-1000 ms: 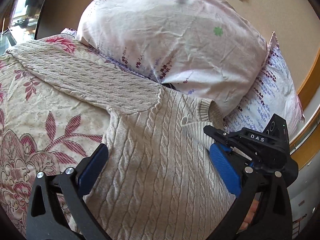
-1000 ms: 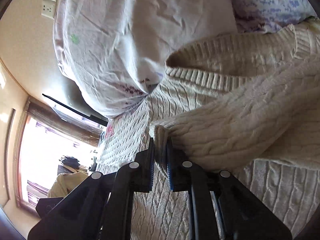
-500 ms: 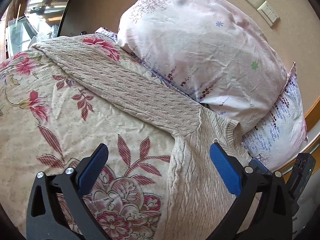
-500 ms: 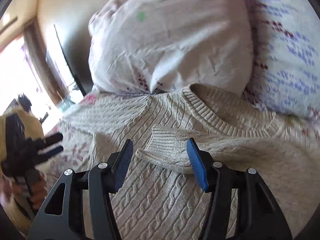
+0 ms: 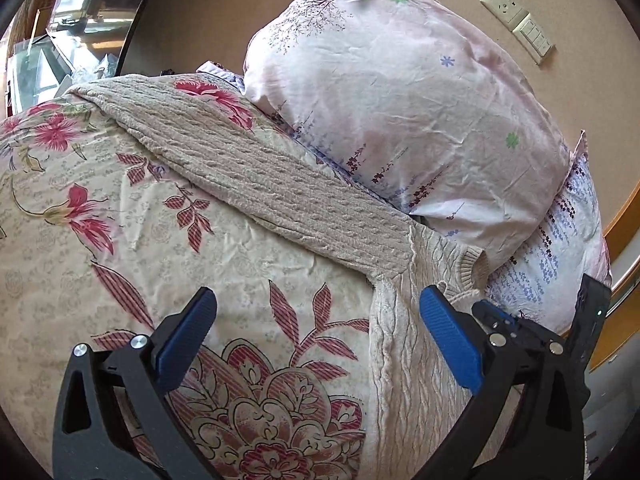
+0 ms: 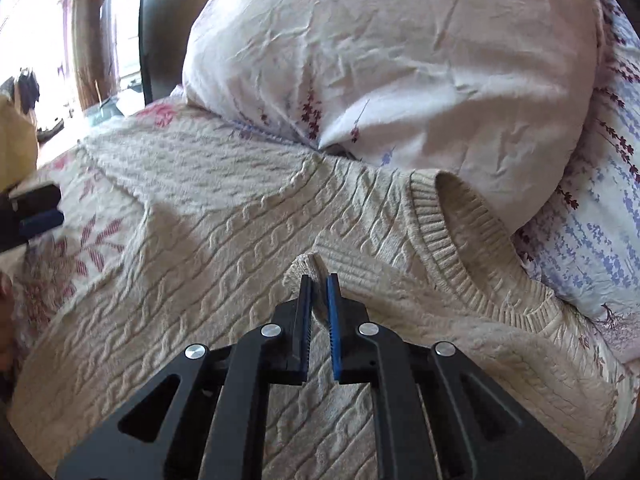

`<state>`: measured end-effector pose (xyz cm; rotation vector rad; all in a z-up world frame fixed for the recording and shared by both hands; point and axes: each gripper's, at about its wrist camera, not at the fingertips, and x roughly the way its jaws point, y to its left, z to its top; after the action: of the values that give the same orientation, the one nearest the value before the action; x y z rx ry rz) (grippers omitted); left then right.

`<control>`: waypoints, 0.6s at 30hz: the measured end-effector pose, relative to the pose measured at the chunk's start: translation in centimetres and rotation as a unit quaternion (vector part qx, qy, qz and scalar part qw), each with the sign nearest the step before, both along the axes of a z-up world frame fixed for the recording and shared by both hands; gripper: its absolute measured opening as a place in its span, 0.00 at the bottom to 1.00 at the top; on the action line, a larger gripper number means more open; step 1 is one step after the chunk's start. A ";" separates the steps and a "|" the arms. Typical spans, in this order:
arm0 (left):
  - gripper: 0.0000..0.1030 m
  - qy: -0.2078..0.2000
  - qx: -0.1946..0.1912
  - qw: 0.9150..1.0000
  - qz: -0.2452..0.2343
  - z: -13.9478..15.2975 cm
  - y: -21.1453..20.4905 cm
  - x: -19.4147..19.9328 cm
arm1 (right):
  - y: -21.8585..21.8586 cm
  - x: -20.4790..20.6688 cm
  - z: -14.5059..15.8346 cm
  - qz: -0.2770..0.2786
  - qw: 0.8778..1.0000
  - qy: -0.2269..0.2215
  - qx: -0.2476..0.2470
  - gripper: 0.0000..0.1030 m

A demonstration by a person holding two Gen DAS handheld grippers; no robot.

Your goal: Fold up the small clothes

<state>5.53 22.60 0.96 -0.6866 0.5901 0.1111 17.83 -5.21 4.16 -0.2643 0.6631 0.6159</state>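
Left wrist view: left gripper (image 5: 316, 330) hovering with blue pads (image 5: 450, 342) spread wide and nothing between them, above the floral bedspread (image 5: 100, 264) and just beside the sweater's edge. Cream cable-knit sweater (image 5: 416, 372) lying flat on the bed, collar against the stacked pillows (image 5: 400, 92); one sleeve (image 5: 248, 168) stretched out diagonally across the bedspread, not yet folded in. Probably poised here to go for that sleeve next. Wall sockets (image 5: 520, 24) in the background.

Right wrist view: right gripper (image 6: 319, 280) low over the sweater's chest (image 6: 224, 232), just closed, pads nearly pressed together. Tips touching a raised knit ridge (image 6: 304, 266) where the other sleeve lies folded across the body; whether any yarn is caught in the narrow gap cannot be told. Ribbed collar (image 6: 452, 240) gaping open towards the pillows (image 6: 400, 60). Left gripper (image 6: 36, 216) visible at the frame's far left edge, over the bedspread (image 6: 92, 240).
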 end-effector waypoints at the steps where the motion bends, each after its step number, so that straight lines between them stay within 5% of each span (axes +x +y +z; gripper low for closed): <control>1: 0.98 0.002 0.001 1.000 -0.001 0.0 -0.1 0.1 | 0.0 0.3 0.8 -0.009 1.000 -0.001 0.025 0.08; 4: 0.98 0.007 0.001 1.000 -0.003 -0.2 -0.1 0.3 | 0.5 1.6 1.6 -0.031 0.996 0.016 0.078 0.08; 9: 0.98 0.008 -0.005 1.000 0.000 -0.4 0.2 0.4 | 2.5 3.6 -2.6 -0.036 0.992 0.109 0.047 0.09; 11: 0.98 0.010 -0.005 1.000 -0.001 -0.4 0.3 0.5 | 1.7 3.2 -3.0 -0.019 0.986 0.143 0.079 0.19; 13: 0.98 0.013 -0.006 1.000 -0.002 -0.5 0.3 0.6 | -0.1 2.3 -2.1 -0.020 0.983 0.138 0.121 0.56; 18: 0.98 0.012 -0.009 1.000 -0.005 -0.6 0.3 1.1 | -4.4 2.5 -1.0 -0.040 0.961 0.175 0.210 0.61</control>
<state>6.59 22.93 0.35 -0.7012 0.6175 0.1054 20.31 -9.62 3.15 0.2731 0.8578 0.7162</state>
